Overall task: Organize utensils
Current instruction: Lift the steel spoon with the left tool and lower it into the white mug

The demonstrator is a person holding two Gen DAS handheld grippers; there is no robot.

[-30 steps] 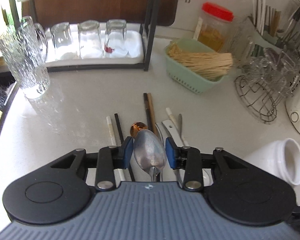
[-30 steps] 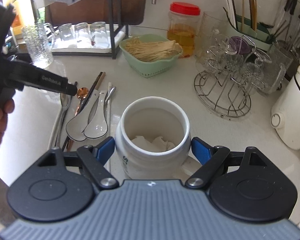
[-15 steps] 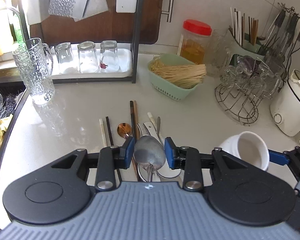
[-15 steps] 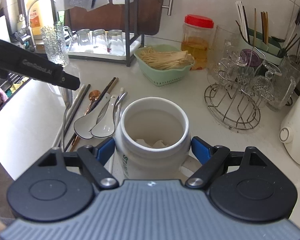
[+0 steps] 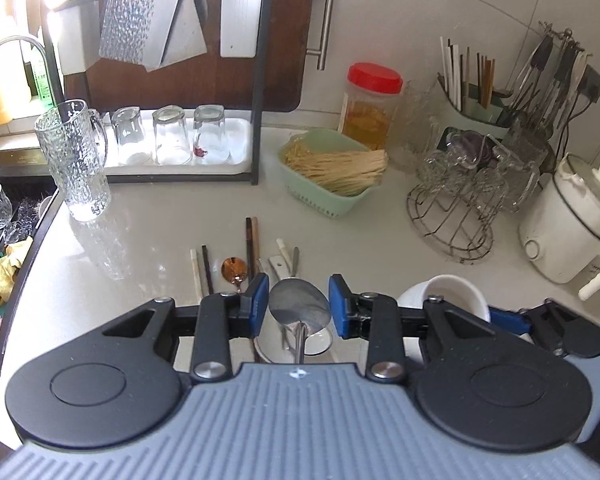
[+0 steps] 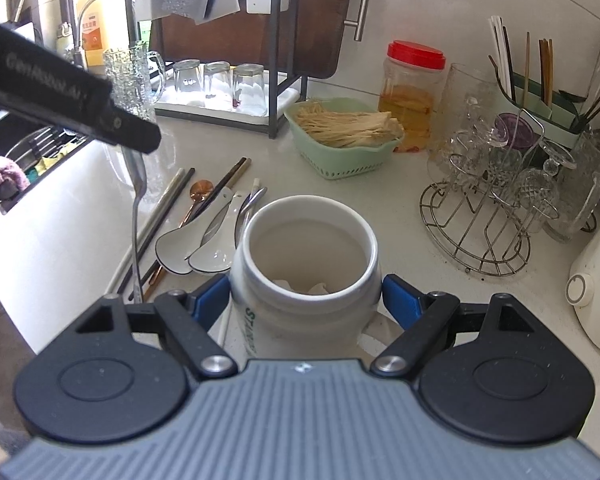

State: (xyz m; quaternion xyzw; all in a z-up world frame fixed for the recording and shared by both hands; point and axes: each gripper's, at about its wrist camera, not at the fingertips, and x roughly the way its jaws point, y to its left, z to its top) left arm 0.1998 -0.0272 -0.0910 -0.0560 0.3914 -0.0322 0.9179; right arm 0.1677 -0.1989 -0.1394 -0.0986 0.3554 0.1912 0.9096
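My left gripper (image 5: 298, 305) is shut on a steel spoon (image 5: 299, 307), bowl up between the blue pads, held high above the counter. In the right wrist view the left gripper (image 6: 134, 142) shows at the upper left with the spoon handle (image 6: 137, 216) hanging down. My right gripper (image 6: 306, 300) is shut on a white ceramic jar (image 6: 306, 272), open mouth up; the jar also shows in the left wrist view (image 5: 446, 300). On the counter lie two white soup spoons (image 6: 196, 248), a copper spoon (image 6: 198, 196) and several chopsticks (image 6: 224, 178).
A green basket of noodles (image 6: 346, 136), a red-lidded jar (image 6: 412, 96), a wire glass rack (image 6: 496, 200) and a white cooker (image 6: 596, 280) stand behind and right. A glass mug (image 5: 76, 160) and a tray of tumblers (image 5: 172, 136) stand at back left; the sink (image 5: 4, 240) is left.
My left gripper has risen with the steel spoon, away from the counter. My right gripper has kept its hold on the jar and lifted slightly.
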